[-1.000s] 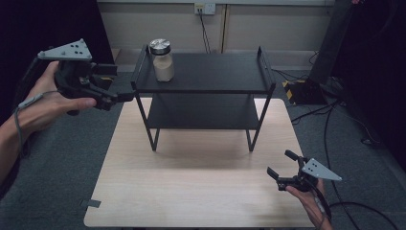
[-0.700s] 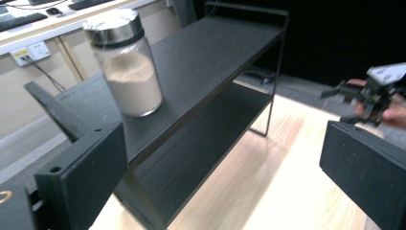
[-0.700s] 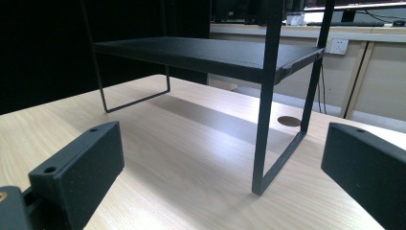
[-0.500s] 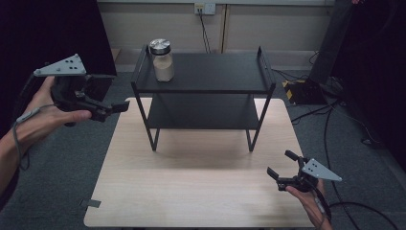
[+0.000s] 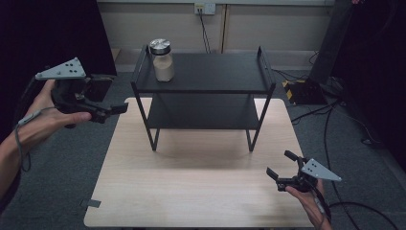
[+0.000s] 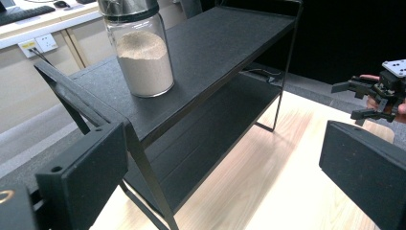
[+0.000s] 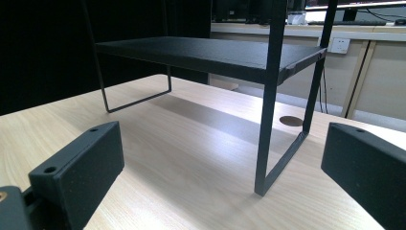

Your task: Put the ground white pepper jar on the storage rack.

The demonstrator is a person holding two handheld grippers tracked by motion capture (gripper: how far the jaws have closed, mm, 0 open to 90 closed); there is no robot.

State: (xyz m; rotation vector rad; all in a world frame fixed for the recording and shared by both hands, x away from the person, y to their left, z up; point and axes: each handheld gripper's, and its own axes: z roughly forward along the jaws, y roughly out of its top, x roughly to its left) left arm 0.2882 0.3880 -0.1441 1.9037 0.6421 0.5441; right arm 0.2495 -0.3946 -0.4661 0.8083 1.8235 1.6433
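A black two-level rack (image 5: 206,79) stands on the pale wood worktop (image 5: 191,191); a glass jar (image 5: 163,61) with a shiny lid and light powder inside sits on the top shelf, near its left end; no label or words can be read on the jar. The left claw (image 5: 107,111) is held up in the air left of the rack, spread and holding nothing; the right claw (image 5: 280,167) is low over the worktop's right front corner, also spread and holding nothing.
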